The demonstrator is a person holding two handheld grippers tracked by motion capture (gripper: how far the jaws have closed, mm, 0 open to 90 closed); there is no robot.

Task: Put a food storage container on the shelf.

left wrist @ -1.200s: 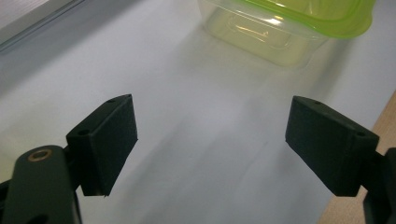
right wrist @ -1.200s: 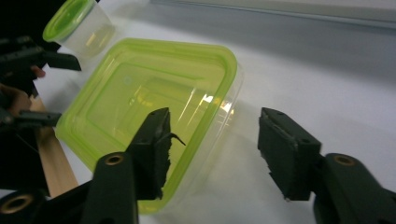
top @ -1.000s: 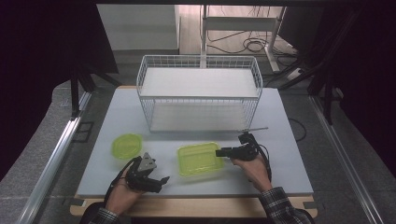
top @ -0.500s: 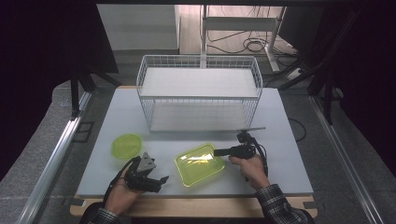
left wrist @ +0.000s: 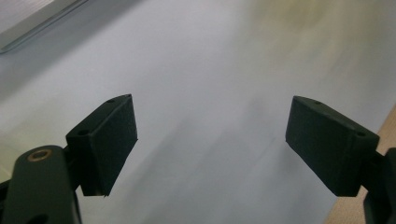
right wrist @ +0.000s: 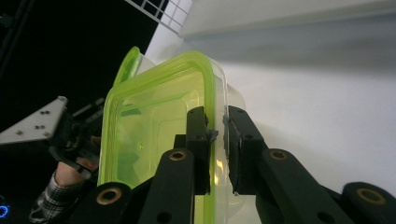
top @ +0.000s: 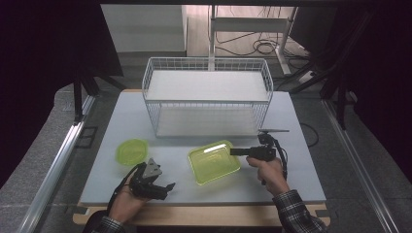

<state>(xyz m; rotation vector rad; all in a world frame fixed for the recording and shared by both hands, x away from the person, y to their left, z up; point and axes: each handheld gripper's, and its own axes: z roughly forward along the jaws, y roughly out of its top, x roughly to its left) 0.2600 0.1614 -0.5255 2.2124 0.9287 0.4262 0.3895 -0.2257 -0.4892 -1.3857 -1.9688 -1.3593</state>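
We see the right gripper [right wrist: 215, 128] pinching the rim of the green box [top: 214, 161] — its jaws have just been closing on that edge — which sits tilted on the table [top: 301, 179] before the wire basket [top: 206, 97]. The left gripper [left wrist: 210, 140] rests spread, holding nothing — near the round lid [top: 131, 151].

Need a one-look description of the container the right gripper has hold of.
Start at the white wire basket at the back of the pale grey table. In front of its right half sits a rectangular, translucent lime-green plastic container, tilted, its right rim pinched by the right gripper. The other green piece, a small round lime-green lid, lies flat to its left.
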